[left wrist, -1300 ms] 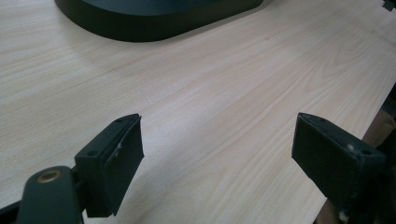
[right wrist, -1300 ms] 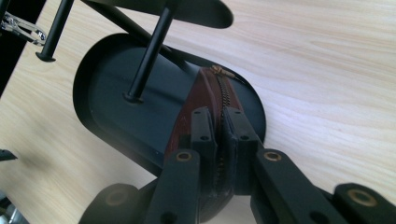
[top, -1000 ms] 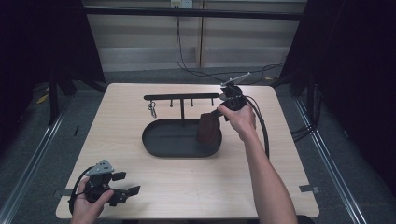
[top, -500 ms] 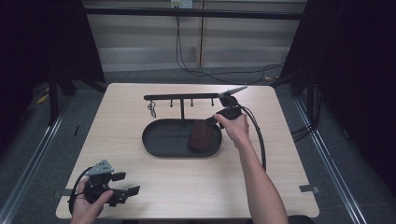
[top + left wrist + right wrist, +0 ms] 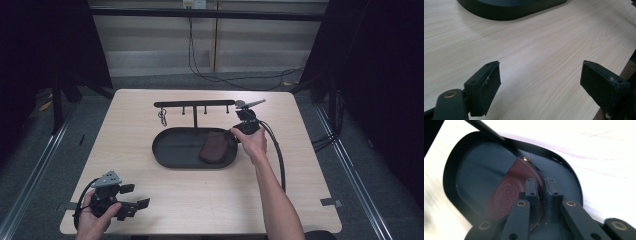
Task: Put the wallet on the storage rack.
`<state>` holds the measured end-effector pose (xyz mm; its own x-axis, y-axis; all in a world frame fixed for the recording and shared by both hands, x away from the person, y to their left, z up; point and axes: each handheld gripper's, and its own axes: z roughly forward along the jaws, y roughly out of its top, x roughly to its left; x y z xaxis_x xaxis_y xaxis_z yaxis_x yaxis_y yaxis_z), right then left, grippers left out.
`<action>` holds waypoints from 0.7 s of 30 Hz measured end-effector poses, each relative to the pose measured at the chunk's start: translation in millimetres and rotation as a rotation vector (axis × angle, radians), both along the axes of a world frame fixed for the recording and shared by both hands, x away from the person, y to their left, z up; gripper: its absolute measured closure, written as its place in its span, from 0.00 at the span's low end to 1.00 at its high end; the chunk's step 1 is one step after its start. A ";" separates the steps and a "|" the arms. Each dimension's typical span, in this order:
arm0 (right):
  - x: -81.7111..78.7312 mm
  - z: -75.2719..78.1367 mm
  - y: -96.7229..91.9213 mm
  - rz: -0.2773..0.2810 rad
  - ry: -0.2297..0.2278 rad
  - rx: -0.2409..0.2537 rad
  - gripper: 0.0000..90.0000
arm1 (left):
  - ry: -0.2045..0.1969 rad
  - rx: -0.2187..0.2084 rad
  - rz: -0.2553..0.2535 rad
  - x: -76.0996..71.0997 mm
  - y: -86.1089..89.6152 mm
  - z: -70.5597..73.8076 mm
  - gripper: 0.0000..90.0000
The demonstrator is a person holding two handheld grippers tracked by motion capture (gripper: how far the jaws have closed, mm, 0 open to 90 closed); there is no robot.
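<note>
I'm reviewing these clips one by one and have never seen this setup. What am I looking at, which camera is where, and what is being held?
No robot here: a person holds a hand-held gripper in each hand. The high view looks down on a wooden table. On it sits a black oval tray with a hook rack standing behind it. The other two pictures come from cameras riding on the grippers. The left hand-held gripper, near the table's front corner, is open over bare wood and holds nothing. The right hand-held gripper is closed on the zipper edge of a brown leather pouch, which lies inside the tray.
</note>
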<state>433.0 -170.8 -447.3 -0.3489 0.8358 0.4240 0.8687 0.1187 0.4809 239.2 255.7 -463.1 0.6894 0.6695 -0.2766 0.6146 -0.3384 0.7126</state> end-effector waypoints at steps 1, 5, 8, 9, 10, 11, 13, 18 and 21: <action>-0.5 -1.4 -0.4 -0.003 -0.003 -0.003 0.91 | -0.005 0.006 -0.003 0.4 0.0 0.0 0.18; -1.6 0.5 -2.8 -0.013 -0.022 0.002 0.87 | 0.000 0.008 -0.006 0.7 -0.7 -0.3 0.18; -3.2 6.5 -4.2 -0.016 -0.043 0.004 0.85 | -0.003 0.005 -0.002 0.8 -0.8 -0.2 0.18; -4.3 7.7 -4.4 -0.010 -0.048 0.005 0.82 | -0.004 0.006 -0.002 0.7 -0.7 -0.1 0.18; -6.0 8.6 -4.2 -0.007 -0.043 0.007 0.80 | -0.005 0.006 -0.002 0.6 -0.7 -0.1 0.18; -7.7 8.6 -3.8 -0.001 -0.048 -0.001 0.78 | -0.005 0.007 -0.003 0.6 -0.7 -0.1 0.18; -11.3 8.4 -4.3 0.009 -0.062 0.004 0.73 | -0.002 0.009 -0.006 0.8 -0.7 -0.2 0.18; -18.6 12.5 -7.8 0.014 -0.091 0.015 0.56 | 0.002 0.008 -0.005 1.0 -1.2 -0.6 0.18; -22.7 16.9 -9.7 0.025 -0.114 0.023 0.49 | 0.000 0.008 0.000 1.7 -0.9 -0.6 0.18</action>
<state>410.3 -180.5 -430.4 -0.4163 0.8171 0.3989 0.8050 0.1272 0.5795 240.8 254.7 -463.6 0.6896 0.6717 -0.2706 0.6142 -0.3445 0.7100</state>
